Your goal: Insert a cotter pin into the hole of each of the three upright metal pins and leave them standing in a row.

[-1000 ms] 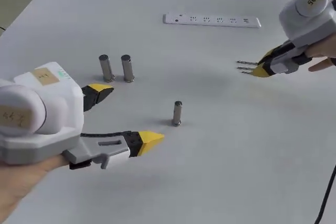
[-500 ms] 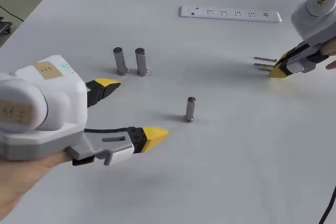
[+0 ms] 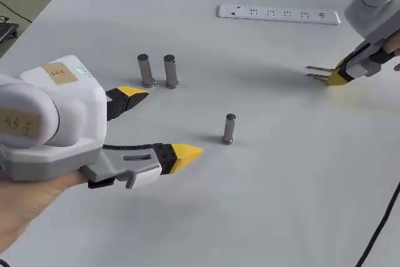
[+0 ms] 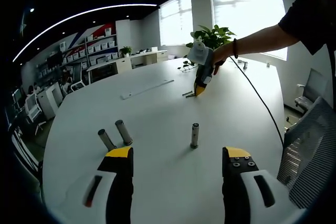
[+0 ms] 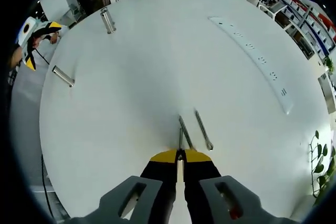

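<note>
Three upright metal pins stand on the white table: two side by side (image 3: 145,70) (image 3: 170,70) and a lone one (image 3: 229,129) nearer the middle. The left gripper view shows the pair (image 4: 115,135) and the lone pin (image 4: 195,135) ahead of my left gripper (image 4: 178,153). That left gripper (image 3: 161,123) is open and holds nothing, a short way left of the lone pin. Far right, my right gripper (image 3: 340,79) is shut on thin cotter pins (image 3: 319,73). They stick out from its tips (image 5: 180,156) as cotter pins (image 5: 184,131) pointing toward the metal pins.
A white power strip (image 3: 278,14) lies along the far side of the table, and appears in the right gripper view as the power strip (image 5: 252,56). A dark cable (image 3: 378,236) hangs at the near right edge. Open tabletop lies between the grippers.
The head camera has shifted, so the whole picture moved. My right gripper, still holding the cotter pins, has drawn slightly further right of the lone pin. The left gripper stays open.
</note>
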{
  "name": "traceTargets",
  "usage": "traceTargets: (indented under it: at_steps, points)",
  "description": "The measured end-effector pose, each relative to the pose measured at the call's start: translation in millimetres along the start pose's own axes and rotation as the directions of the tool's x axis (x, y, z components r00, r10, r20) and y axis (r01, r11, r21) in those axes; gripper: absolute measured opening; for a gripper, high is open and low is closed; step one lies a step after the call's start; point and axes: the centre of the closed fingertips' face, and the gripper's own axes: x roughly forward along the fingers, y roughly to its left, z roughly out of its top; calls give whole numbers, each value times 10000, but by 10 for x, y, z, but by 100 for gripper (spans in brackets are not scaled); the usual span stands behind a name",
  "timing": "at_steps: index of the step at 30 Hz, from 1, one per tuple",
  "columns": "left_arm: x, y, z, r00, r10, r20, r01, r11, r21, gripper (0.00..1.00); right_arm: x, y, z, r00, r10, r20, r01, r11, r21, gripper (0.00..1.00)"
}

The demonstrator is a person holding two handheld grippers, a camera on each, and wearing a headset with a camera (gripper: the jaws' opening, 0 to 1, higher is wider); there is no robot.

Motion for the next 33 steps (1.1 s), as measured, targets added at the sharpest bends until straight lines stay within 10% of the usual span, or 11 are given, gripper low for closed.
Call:
traceTargets:
  at_steps: [24,33]
  points:
    - [-9,92,115,10000,21,67,-19,9998,-207,62,-55,38,-35,9986,-486,194,507,9907,-1259,0]
    - [16,86,200,9999,19,125,-13,9990,-441,56,-196,135,-21,9907,-1254,521,1342,9631,-2334,0]
